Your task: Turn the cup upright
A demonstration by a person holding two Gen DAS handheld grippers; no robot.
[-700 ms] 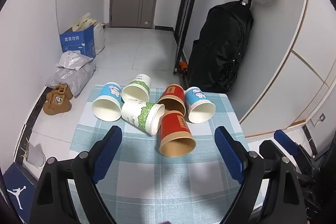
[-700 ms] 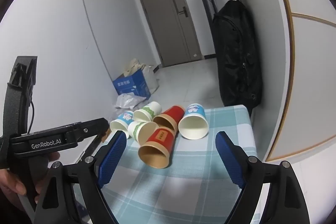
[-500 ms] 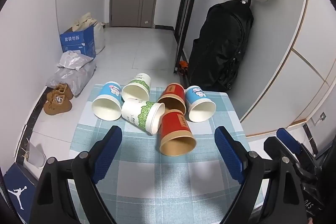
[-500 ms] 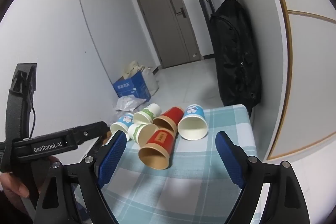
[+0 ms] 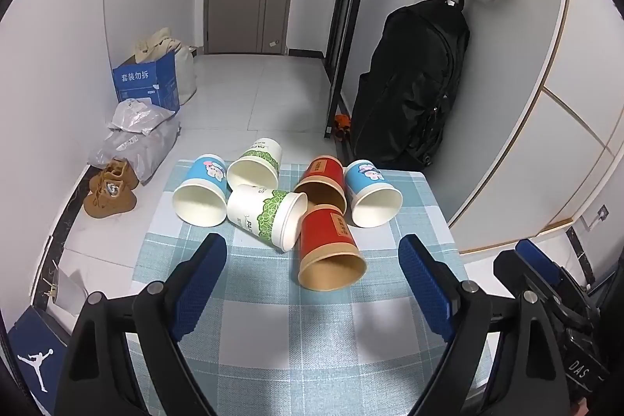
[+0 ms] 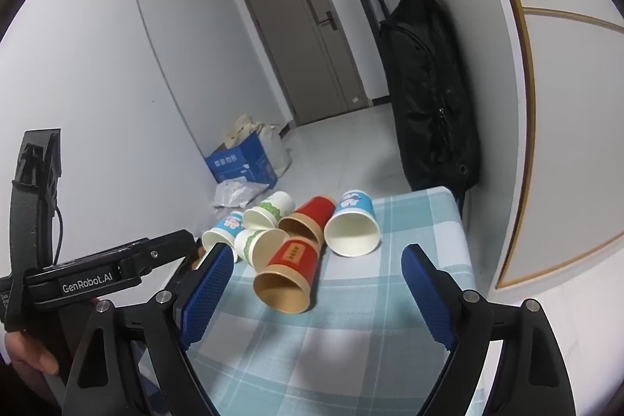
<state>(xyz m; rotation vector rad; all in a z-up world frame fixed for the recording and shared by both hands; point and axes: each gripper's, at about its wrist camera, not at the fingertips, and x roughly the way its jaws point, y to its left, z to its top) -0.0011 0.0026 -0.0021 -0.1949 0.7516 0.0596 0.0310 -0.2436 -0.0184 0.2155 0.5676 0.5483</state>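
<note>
Six paper cups lie on their sides, clustered toward the far edge of the tabletop [image 5: 312,330], which is covered in a blue-and-white check cloth. Nearest you is a red cup [image 5: 330,247], kraft-lined mouth facing the near edge, roughly mid-width. Touching its left side is a white cup with green print [image 5: 269,215], mouth angled toward the red one. Behind them sit a second red cup [image 5: 323,180] and a second green-print cup [image 5: 255,164]. A blue cartoon cup [image 5: 202,190] lies toward the far-left corner, another blue cartoon cup [image 5: 372,192] toward the far-right. All mouths face roughly your way.

Your left gripper [image 5: 312,279] hangs over the near half of the tabletop, fingers spread wide, touching nothing; the near red cup sits ahead of the gap. Your right gripper [image 6: 318,293] is likewise spread wide and empty, looking in from the right side.

Off the far edge: a black backpack [image 5: 409,84] against the wall, a blue box [image 5: 146,84], plastic bags [image 5: 132,135], and what look like brown shoes [image 5: 109,190], though small in frame.
</note>
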